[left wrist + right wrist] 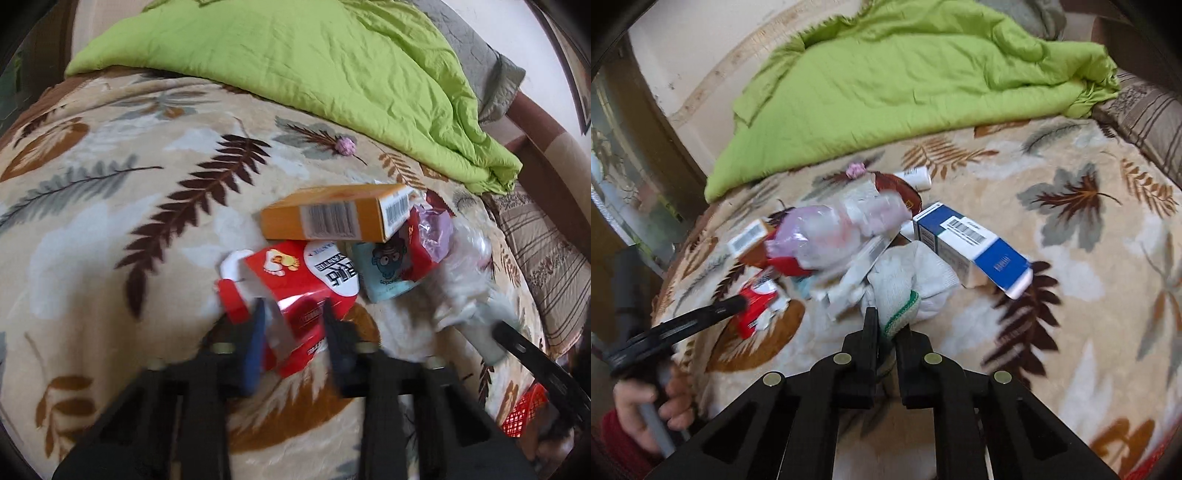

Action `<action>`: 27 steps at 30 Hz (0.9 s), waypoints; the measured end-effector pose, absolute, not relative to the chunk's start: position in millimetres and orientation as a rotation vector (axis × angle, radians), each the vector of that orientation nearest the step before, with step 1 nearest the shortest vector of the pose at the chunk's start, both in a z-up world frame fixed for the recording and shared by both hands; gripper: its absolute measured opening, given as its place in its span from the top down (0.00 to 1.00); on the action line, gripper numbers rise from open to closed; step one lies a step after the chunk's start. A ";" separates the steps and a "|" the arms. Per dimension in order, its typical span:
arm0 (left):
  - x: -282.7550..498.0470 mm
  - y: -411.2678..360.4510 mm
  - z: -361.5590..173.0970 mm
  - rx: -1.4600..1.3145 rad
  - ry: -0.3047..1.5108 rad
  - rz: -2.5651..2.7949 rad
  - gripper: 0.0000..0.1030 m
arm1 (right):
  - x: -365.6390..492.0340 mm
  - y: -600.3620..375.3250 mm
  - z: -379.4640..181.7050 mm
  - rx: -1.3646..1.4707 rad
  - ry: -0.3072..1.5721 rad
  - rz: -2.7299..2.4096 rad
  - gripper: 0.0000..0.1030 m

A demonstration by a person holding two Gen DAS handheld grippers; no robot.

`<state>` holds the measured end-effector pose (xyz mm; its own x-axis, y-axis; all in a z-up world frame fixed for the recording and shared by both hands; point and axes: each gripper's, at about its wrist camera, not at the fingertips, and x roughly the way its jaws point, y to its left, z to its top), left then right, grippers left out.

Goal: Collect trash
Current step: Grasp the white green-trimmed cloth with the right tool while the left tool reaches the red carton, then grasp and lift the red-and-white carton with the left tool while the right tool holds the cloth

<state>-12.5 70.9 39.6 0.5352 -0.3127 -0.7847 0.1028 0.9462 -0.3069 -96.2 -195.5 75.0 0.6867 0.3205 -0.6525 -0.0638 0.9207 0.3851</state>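
A pile of trash lies on a leaf-patterned blanket (pixel 110 206). My left gripper (pixel 295 314) is shut on a crumpled red box (pixel 299 284), one blue pad on each side; the same red box (pixel 757 306) shows in the right wrist view. Behind it lie an orange box (pixel 332 218), a light blue cartoon card (pixel 388 269) and a red packet with purple plastic (pixel 428 236). My right gripper (pixel 888 325) is shut on a white cloth with green trim (pixel 901 295). Beside the cloth are a blue and white box (pixel 971 251) and a clear plastic bag (pixel 842 229).
A green quilt (pixel 314 62) covers the far side of the bed. A small pink ball (pixel 345 144) and a white tube (pixel 919 175) lie near its edge. A red basket (pixel 524 413) sits at lower right. A person's hand (pixel 665 406) holds the left gripper's handle.
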 end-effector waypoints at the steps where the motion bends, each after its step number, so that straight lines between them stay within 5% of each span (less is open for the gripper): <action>1: -12.5 65.1 37.3 -0.224 0.977 -0.254 0.90 | -107.0 -198.9 76.5 0.356 0.777 0.225 0.91; 7: -40.7 44.1 43.4 -0.202 0.968 -0.356 0.99 | -131.4 -208.8 86.5 0.334 0.705 0.195 0.91; 15: -93.5 26.1 54.1 -0.099 0.941 -0.440 0.99 | -127.7 -216.7 84.6 0.385 0.703 0.199 0.91; 20: -90.4 34.4 54.1 -0.126 0.939 -0.411 0.61 | -129.5 -218.5 84.4 0.395 0.697 0.209 0.91; 27: -73.1 39.0 40.8 -0.218 0.953 -0.385 0.60 | -129.8 -219.2 84.2 0.390 0.694 0.208 0.91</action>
